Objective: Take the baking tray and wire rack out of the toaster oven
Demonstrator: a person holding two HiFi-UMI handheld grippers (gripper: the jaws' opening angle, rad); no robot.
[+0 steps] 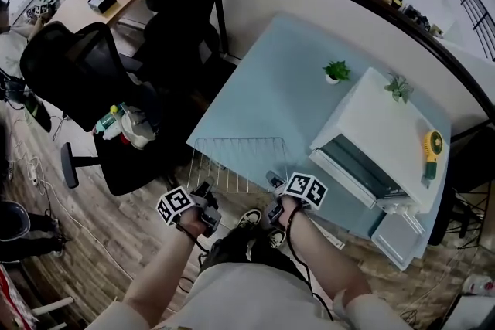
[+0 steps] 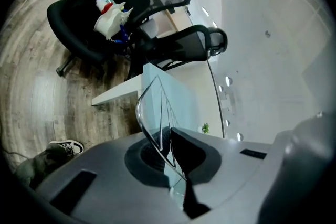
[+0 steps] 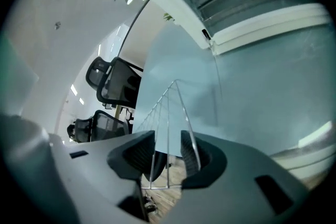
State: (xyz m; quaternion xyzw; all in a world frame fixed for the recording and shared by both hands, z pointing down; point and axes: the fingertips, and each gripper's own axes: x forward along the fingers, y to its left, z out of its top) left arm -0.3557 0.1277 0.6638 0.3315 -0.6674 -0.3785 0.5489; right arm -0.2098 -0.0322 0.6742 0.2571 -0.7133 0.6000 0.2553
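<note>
Table (image 1: 271, 89) first: a pale blue top fills the middle of my head view, with two black office chairs (image 1: 85, 81) on the wood floor to its left. One chair has a soft toy (image 1: 131, 127) on its seat.

On the right side of the table stands the white toaster oven (image 1: 379, 120). Its door (image 1: 352, 166) is dropped open towards me.

The wire rack (image 1: 240, 154) is out of the oven. It lies flat on the near left part of the table, and its near edge hangs past the table edge where both tools meet it.

What looks like the baking tray (image 1: 396, 237) lies at the near right corner of the table, just below the oven.

My left gripper (image 1: 206, 197) has its jaws closed together on the rack's rim wire, which its own view shows pinched between the pads (image 2: 169, 136).

My right gripper (image 1: 274, 183) has a narrow gap between its jaws. In its own view (image 3: 168, 148) the rack's wires pass through that gap, and the pads do not squeeze them.

A yellow handheld fan (image 1: 431, 147) lies on the oven's top near its right edge.

One small potted plant (image 1: 399, 87) stands on the oven's far corner, and another plant (image 1: 336, 72) stands on the table just beside it.
</note>
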